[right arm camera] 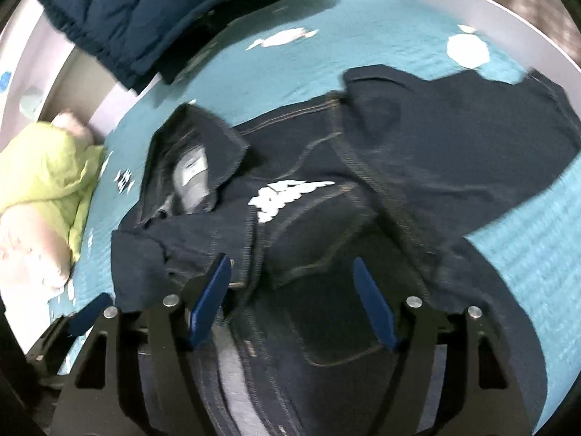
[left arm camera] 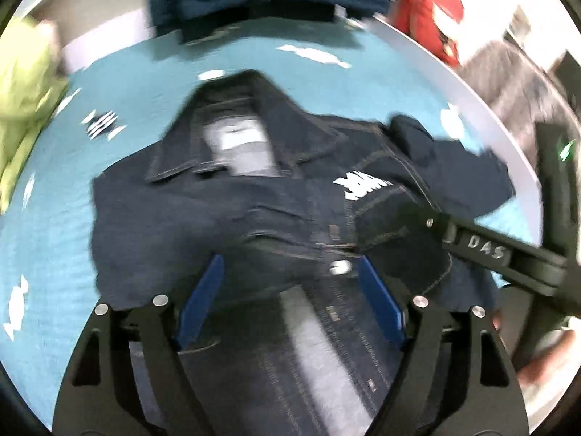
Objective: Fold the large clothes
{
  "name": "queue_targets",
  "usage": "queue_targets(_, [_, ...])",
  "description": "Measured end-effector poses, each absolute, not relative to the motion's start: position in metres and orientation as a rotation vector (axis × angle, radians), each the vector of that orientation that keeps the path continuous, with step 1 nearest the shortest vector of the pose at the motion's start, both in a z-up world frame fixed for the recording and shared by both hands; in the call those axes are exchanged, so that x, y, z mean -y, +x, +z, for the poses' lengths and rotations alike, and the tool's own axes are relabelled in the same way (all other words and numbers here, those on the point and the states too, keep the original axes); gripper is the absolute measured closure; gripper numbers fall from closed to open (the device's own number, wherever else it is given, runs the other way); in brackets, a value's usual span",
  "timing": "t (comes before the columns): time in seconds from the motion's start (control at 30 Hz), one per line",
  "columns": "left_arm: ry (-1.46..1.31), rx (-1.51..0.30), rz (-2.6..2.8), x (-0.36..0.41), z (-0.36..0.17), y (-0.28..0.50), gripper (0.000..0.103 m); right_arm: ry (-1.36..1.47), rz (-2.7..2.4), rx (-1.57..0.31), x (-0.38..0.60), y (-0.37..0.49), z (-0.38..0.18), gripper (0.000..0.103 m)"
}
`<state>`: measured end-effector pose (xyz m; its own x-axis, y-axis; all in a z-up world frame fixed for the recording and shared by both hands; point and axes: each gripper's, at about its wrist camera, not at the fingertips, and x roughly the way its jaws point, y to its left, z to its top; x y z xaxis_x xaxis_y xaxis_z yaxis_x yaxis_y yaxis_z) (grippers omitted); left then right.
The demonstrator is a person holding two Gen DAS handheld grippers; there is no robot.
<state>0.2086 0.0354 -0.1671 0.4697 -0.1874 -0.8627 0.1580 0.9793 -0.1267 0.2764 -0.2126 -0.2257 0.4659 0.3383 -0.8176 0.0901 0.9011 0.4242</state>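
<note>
A dark denim jacket [left arm camera: 181,210] lies front up on the teal bedspread [left arm camera: 54,254], collar [left arm camera: 232,134] away from me, a white print [left arm camera: 363,185] on its chest. My left gripper [left arm camera: 290,265] hovers open over the jacket's buttoned middle, and its blue pads [left arm camera: 203,298] touch nothing. A black finger [left arm camera: 483,250] of the right gripper reaches in from the right over the chest pocket. In the right wrist view the jacket [right arm camera: 435,152] spreads one sleeve to the right. My right gripper [right arm camera: 290,265] stands open above the pocket and print [right arm camera: 287,196]. The left gripper's finger [right arm camera: 87,312] shows at lower left.
A dark blue puffer jacket [right arm camera: 145,11] lies at the bed's far side. A lime green garment [right arm camera: 43,167] is heaped at the left edge. Something red [left arm camera: 428,11] sits beyond the pale bed rim [left arm camera: 472,83] at the upper right. Bare bedspread [right arm camera: 526,254] shows right of the jacket.
</note>
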Motion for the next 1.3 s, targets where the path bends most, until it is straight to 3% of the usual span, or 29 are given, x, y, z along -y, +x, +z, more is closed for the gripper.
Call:
queue_targets(0.1, [-0.073, -1.085, -0.088, -0.080, -0.180, 0.211, 0.027, 0.424, 0.207, -1.121, 0.188, 0.286, -0.239, 0.036])
queue_targets(0.17, [-0.110, -1.146, 0.002, -0.107, -0.197, 0.214, 0.038, 0.414, 0.233, -1.146, 0.174, 0.292, -0.249, 0.036])
queue_targets(0.23, [-0.118, -1.211, 0.089, -0.131, -0.221, 0.218, 0.057, 0.397, 0.236, -1.197, 0.159, 0.302, -0.264, 0.039])
queue_targets(0.3, [-0.123, -1.279, 0.144, -0.152, -0.251, 0.220, 0.078, 0.396, 0.255, -1.213, 0.150, 0.308, -0.276, 0.062])
queue_targets(0.37, [-0.190, -1.304, 0.132, -0.169, -0.267, 0.218, 0.084, 0.360, 0.224, -1.227, 0.143, 0.312, -0.280, 0.074])
queue_targets(0.4, [-0.220, -1.295, 0.129, -0.173, -0.267, 0.216, 0.086, 0.350, 0.226, -1.201, 0.141, 0.312, -0.273, 0.090])
queue_targets(0.47, [-0.211, -1.294, 0.165, -0.178, -0.263, 0.214, 0.099, 0.296, 0.196, -1.155, 0.140, 0.311, -0.257, 0.098])
queue_targets(0.6, [-0.261, -1.290, 0.168, -0.191, -0.270, 0.208, 0.100, 0.278, 0.212, -1.114, 0.148, 0.316, -0.246, 0.098])
queue_targets(0.73, [-0.308, -1.293, 0.172, -0.191, -0.278, 0.209, 0.100, 0.206, 0.192, -1.178, 0.140, 0.328, -0.295, 0.098])
queue_targets(0.93, [-0.296, -1.296, 0.181, -0.185, -0.276, 0.210, 0.100, 0.224, 0.194, -1.184, 0.144, 0.328, -0.285, 0.097])
queue_targets(1.0, [-0.280, -1.298, 0.193, -0.182, -0.272, 0.210, 0.100, 0.246, 0.193, -1.197, 0.149, 0.327, -0.280, 0.094])
queue_targets(1.03, [-0.275, -1.299, 0.196, -0.181, -0.271, 0.209, 0.098, 0.243, 0.196, -1.200, 0.150, 0.325, -0.274, 0.087])
queue_targets(1.07, [-0.266, -1.302, 0.207, -0.178, -0.267, 0.208, 0.095, 0.237, 0.201, -1.190, 0.151, 0.321, -0.267, 0.069])
queue_targets(1.1, [-0.260, -1.296, 0.217, -0.179, -0.260, 0.203, 0.090, 0.233, 0.208, -1.169, 0.148, 0.315, -0.260, 0.041])
queue_targets(1.13, [-0.258, -1.291, 0.220, -0.177, -0.257, 0.204, 0.081, 0.226, 0.212, -1.121, 0.148, 0.306, -0.249, 0.030])
queue_targets(1.17, [-0.261, -1.281, 0.219, -0.174, -0.251, 0.201, 0.060, 0.214, 0.210, -1.075, 0.149, 0.297, -0.238, 0.019])
queue_targets(1.23, [-0.266, -1.243, 0.224, -0.173, -0.238, 0.196, 0.034, 0.185, 0.216, -1.020, 0.149, 0.284, -0.218, 0.012])
queue_targets(1.3, [-0.242, -1.189, 0.237, -0.166, -0.222, 0.185, 0.034, 0.165, 0.232, -0.985, 0.150, 0.269, -0.200, 0.011])
